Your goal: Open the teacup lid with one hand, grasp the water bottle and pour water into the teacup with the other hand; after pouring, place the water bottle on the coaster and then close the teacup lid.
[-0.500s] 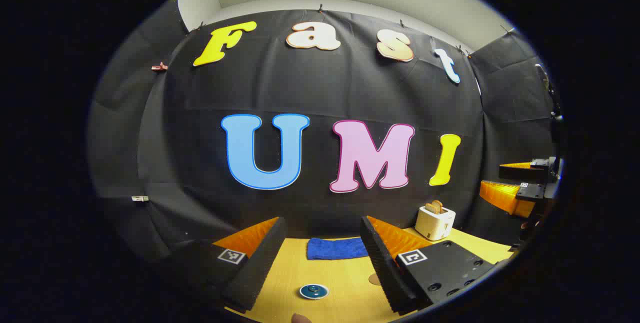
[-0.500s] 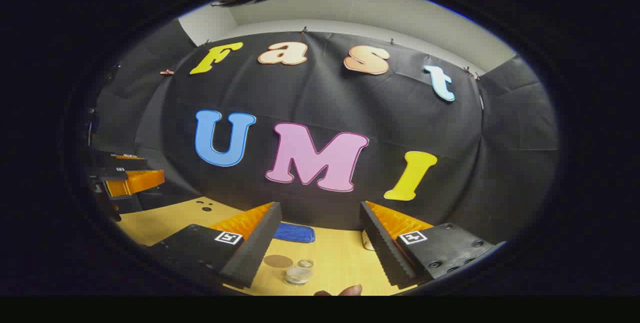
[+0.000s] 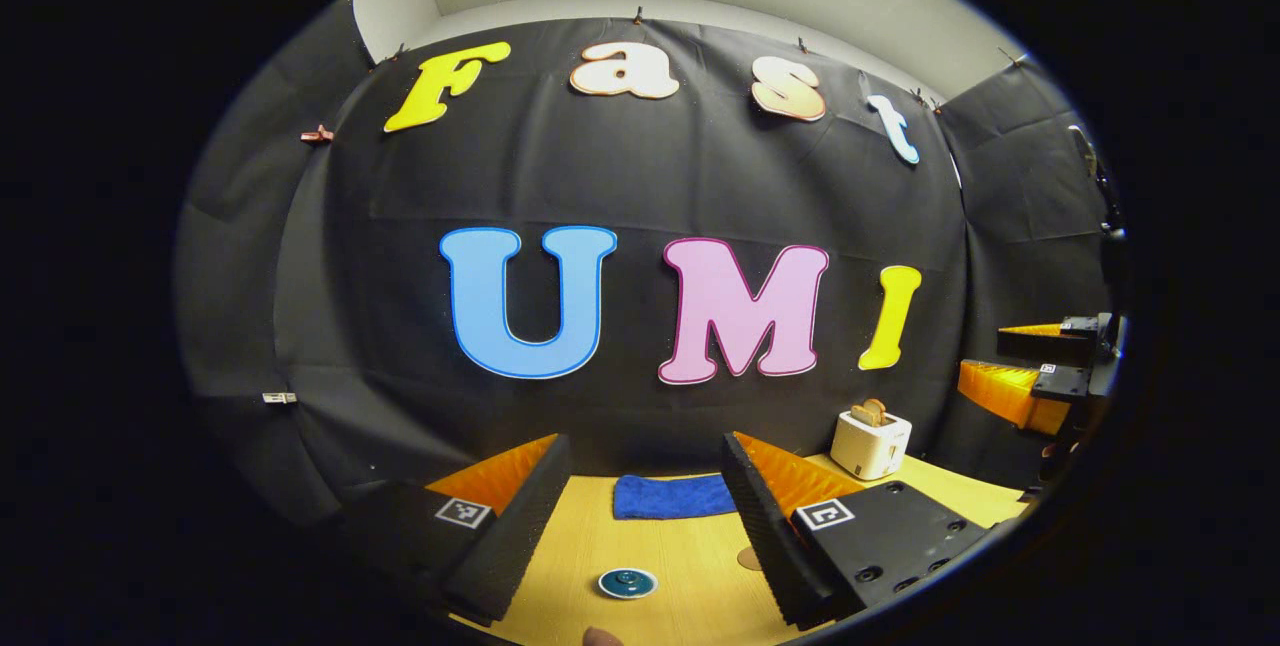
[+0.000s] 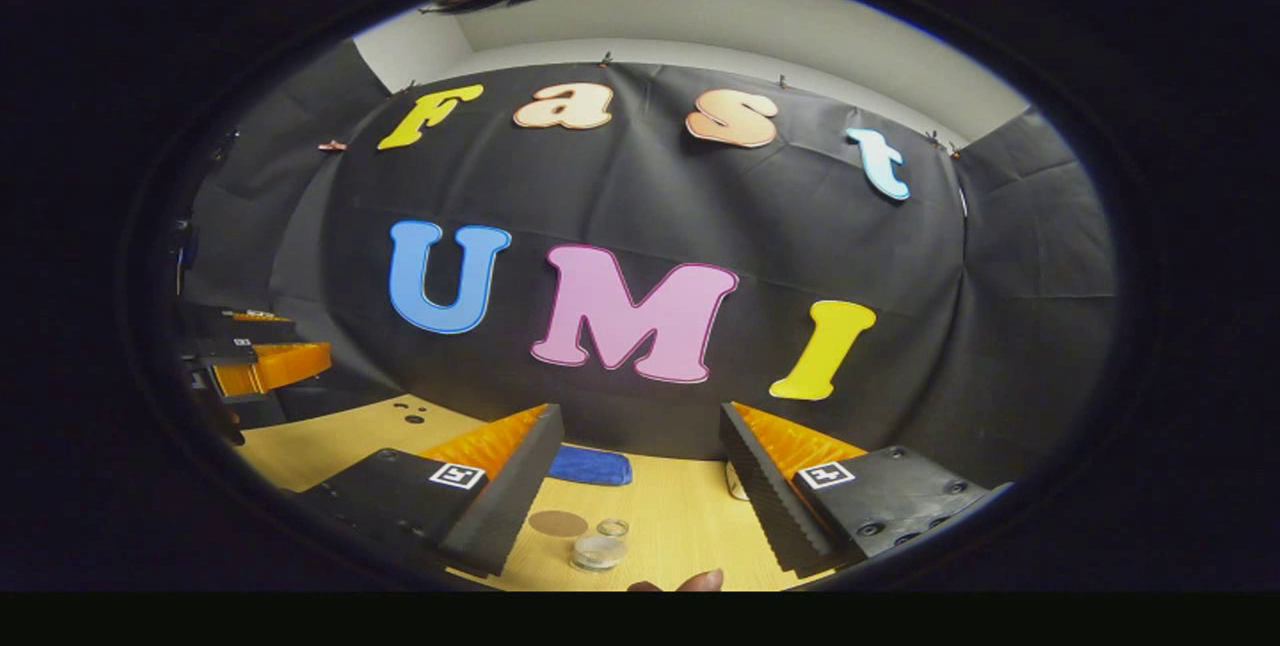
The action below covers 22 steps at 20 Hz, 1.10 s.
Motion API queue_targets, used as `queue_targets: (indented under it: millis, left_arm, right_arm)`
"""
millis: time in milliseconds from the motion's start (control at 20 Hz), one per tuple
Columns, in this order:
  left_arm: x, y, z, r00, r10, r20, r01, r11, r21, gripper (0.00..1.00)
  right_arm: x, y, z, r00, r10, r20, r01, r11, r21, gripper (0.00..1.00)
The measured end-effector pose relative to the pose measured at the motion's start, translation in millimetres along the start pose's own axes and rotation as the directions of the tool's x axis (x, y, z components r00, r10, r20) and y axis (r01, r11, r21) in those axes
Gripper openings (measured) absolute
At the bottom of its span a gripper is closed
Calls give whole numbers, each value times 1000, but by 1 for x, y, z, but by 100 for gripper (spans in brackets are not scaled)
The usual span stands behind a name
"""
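On each tool, left (image 3: 645, 506) and right (image 4: 640, 486), we see ridged wedge fingers, square coded markers and screwed plates.

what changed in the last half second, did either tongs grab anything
Nothing visibly changed. Both tongs, left and right, hang open above the table, holding nothing. The teacup lid, the water bottle, the coaster and the blue cloth lie as before.
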<state>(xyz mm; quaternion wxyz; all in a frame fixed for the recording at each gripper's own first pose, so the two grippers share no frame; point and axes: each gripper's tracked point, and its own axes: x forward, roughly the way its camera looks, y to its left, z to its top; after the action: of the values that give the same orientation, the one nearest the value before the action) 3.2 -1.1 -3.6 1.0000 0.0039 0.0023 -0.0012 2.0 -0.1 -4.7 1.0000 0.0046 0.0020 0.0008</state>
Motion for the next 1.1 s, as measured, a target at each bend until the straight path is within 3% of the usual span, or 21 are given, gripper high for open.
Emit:
queue_targets:
  millis: [350,550,1100]
  left_arm:
    - [8,-5,-19,1000,-16,-25,16,1000,-13,95]
    - [19,-9,-55,997,-20,-70,19,1000,-12,95]
    - [65,7,-214,982,59,-180,-47,997,69,95]
  right_arm:
    - [2,8,-19,999,16,-30,-16,1000,3,96]
    - [5,16,-49,997,34,-70,-34,999,0,96]
    - [0,27,-210,972,101,-210,-96,995,34,96]
